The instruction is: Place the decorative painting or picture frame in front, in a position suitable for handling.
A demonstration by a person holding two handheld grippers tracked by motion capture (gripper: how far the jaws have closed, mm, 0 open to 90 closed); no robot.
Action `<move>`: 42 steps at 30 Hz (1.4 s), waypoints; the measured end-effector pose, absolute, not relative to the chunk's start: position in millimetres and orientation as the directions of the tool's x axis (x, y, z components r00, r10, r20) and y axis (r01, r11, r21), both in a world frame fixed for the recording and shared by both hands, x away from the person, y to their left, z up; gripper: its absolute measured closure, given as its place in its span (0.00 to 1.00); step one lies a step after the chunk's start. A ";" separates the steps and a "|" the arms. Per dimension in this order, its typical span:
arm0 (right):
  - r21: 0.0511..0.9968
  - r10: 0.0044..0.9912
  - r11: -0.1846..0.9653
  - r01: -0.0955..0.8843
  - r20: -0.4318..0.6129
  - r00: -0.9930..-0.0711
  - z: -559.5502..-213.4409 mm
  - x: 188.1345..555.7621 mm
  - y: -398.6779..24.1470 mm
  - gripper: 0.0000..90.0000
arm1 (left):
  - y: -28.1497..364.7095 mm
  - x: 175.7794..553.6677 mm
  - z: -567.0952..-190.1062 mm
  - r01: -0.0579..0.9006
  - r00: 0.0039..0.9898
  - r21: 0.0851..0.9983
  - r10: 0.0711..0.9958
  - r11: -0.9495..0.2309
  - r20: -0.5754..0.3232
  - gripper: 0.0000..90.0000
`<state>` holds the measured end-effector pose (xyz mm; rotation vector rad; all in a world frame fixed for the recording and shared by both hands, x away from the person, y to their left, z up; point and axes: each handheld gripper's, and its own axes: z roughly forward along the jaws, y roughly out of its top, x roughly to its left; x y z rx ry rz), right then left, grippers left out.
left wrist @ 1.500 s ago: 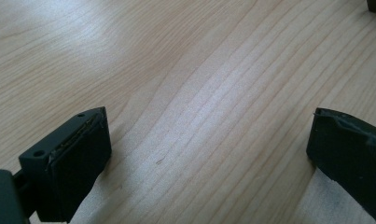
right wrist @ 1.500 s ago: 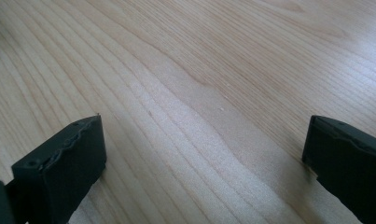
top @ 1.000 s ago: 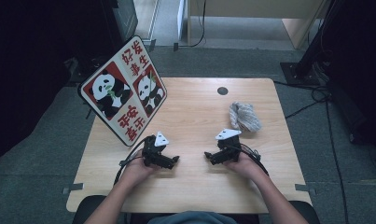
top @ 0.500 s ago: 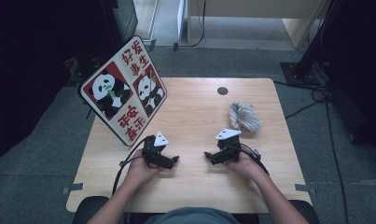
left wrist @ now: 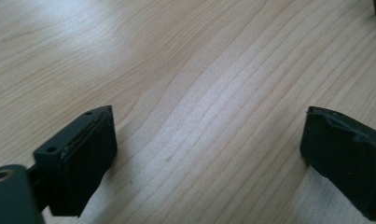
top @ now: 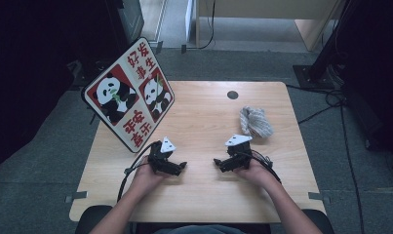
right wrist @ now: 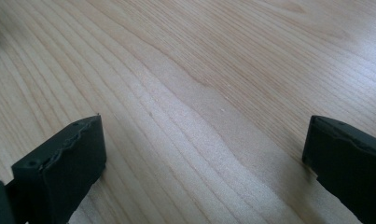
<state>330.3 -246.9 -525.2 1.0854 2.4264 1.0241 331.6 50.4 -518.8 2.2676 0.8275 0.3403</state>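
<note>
Worktop: light wood-grain worktop [top: 199,122], rectangular, with a dark round grommet hole [top: 232,94] toward 1 o'clock.
Floor: grey carpet [top: 48,161] all round the worktop.
Cables: black cables [top: 325,100] trail across the floor at 2 o'clock.
Furniture: pale wooden furniture [top: 262,19] stands at 12 o'clock.
Light: dim room, dark at 9 and 3 o'clock; soft glare on the worktop.

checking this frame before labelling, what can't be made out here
- Crumpled cloth bundle, high view: too small to tell its material or folds.
- Panda sign, high view: its underside and support are hidden by its own face.
- Left tool, right tool, high view: tips too small; gripper views show both open.
</note>
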 end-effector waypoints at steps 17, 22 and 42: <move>0.710 0.739 0.463 0.530 0.021 -0.674 -525.3 330.4 -247.0 0.00 | 80.3 339.3 -492.8 0.562 0.758 0.645 0.635 -0.517 -0.151 0.30; 0.709 0.740 0.462 0.533 0.022 -0.672 -525.2 330.2 -246.9 0.00 | 88.7 336.1 -484.5 0.541 0.762 0.677 0.631 -0.499 -0.144 0.33; 0.710 0.717 0.480 0.516 0.021 -0.696 -525.1 333.6 -246.1 0.00 | 124.4 324.1 -472.0 0.568 0.737 0.696 0.648 -0.439 -0.192 0.41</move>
